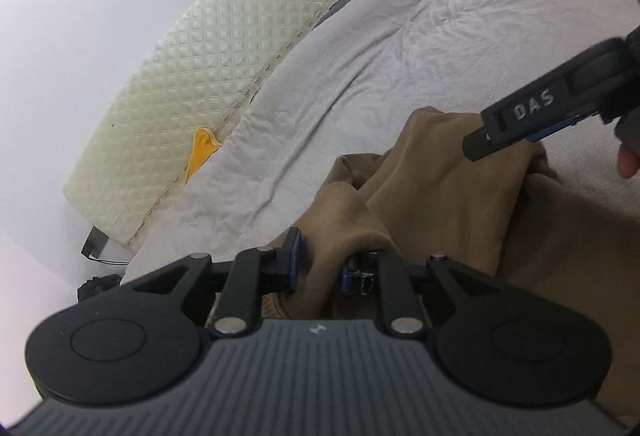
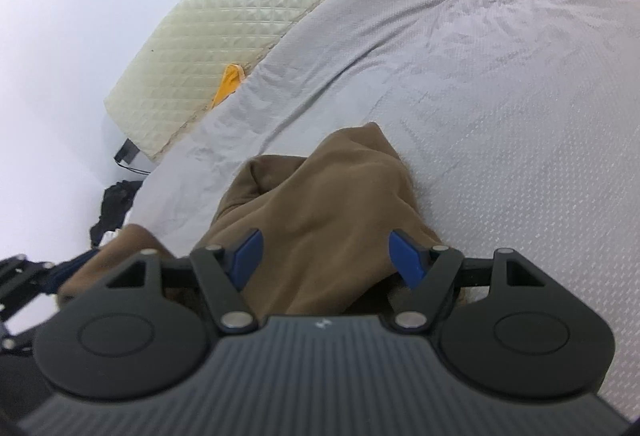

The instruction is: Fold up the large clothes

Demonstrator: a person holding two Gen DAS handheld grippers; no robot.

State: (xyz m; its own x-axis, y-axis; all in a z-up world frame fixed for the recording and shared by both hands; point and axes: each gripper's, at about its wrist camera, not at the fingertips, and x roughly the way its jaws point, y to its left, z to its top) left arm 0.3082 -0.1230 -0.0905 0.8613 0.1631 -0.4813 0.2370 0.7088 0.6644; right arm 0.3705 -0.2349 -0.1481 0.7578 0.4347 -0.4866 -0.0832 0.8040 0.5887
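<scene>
Covering the bed, a grey sheet point(image 2: 500, 83) meets a quilted headboard point(image 2: 224, 11).

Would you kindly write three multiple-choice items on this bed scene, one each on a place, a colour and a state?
1. Where does the yellow cloth lie?
A. between mattress and sheet
B. on the garment
C. in the right claw

2. What colour is the garment?
A. blue
B. brown
C. white

3. How does the right claw stand?
A. shut on the sheet
B. shut on the yellow cloth
C. open over the garment

Key: 1 A, the yellow cloth pokes out where mattress meets sheet. 2 B, the garment is brown. 3 C, the right claw has its blue pads wide apart, pressing nothing.
</scene>
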